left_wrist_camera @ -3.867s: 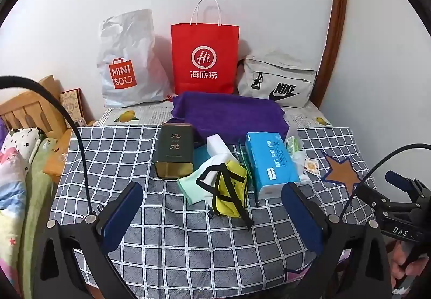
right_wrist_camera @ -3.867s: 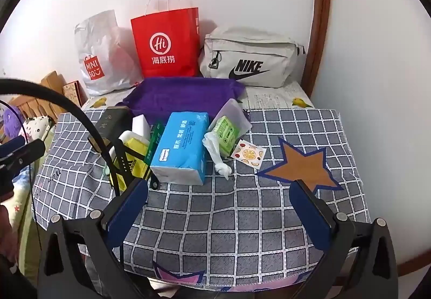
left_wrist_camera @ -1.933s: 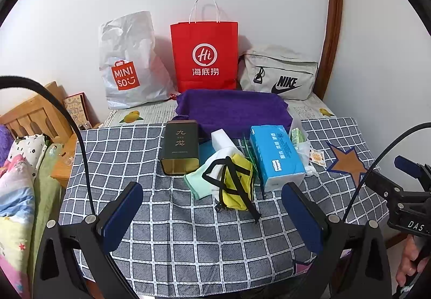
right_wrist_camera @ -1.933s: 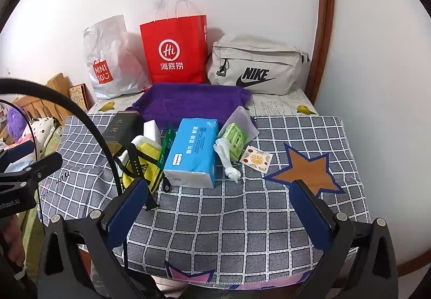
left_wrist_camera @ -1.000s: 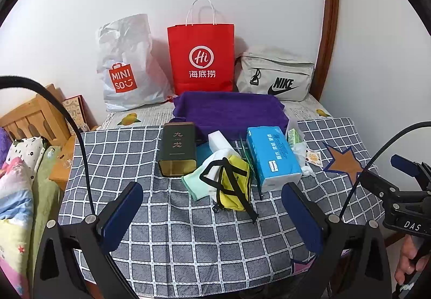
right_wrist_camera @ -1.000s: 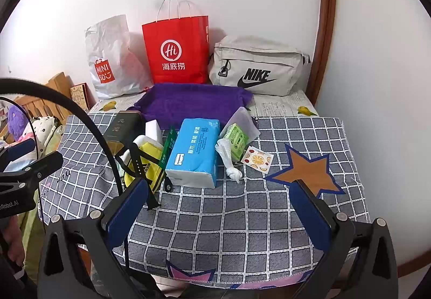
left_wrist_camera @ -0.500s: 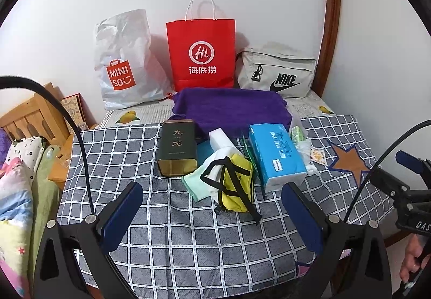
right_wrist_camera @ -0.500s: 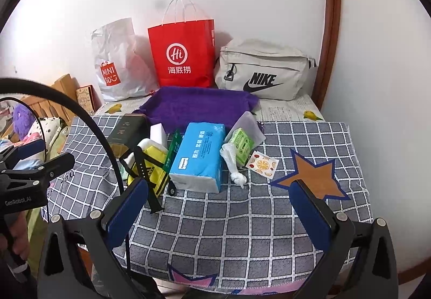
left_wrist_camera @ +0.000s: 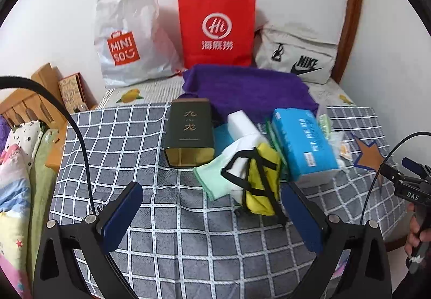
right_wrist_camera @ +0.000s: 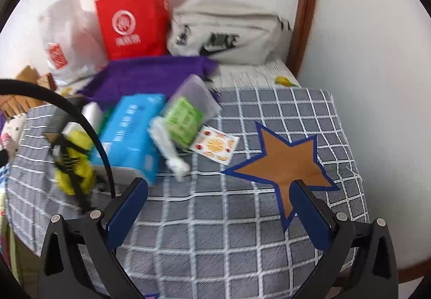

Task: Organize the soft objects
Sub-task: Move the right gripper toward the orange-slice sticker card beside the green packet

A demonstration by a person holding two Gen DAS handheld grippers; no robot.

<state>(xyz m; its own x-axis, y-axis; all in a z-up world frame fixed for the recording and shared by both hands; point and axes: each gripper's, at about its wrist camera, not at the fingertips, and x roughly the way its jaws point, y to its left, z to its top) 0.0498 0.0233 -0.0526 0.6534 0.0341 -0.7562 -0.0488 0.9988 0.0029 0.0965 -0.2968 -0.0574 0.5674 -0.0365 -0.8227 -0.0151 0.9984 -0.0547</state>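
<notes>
Left wrist view: my left gripper (left_wrist_camera: 210, 214) hangs over the near part of the grey checked tablecloth (left_wrist_camera: 167, 239), its blue pads wide apart and nothing between them. The soft things lie in a cluster mid-table, beyond my fingertips. Nearest is a yellow fabric pouch with black webbing straps (left_wrist_camera: 261, 178), lying on a mint-green cloth (left_wrist_camera: 212, 180) and a white cloth (left_wrist_camera: 242, 145); all three look limp and light, and I judge they will sag and drag when lifted. Best hold on the pouch: pinch the yellow body across its width, not a loose strap, which could slip or snag. To its right, touching, lies a blue soft-pack of tissues (left_wrist_camera: 304, 145): light, squashy, film-wrapped, probably slippery, so I would grip across the narrow sides. A dark green rectangular tin (left_wrist_camera: 190, 132) lies to the left, rigid, not mine to sort. A purple towel (left_wrist_camera: 247, 89) lies behind, bulky and floppy. Right wrist view (blurred): my right gripper (right_wrist_camera: 218, 207) is equally wide open and empty, over bare cloth near a brown star patch (right_wrist_camera: 285, 159). The tissue pack, a green-labelled packet in clear wrap (right_wrist_camera: 186, 116) and a crumpled white plastic wrap (right_wrist_camera: 172, 151) lie ahead to the left, apart from my pads.
</notes>
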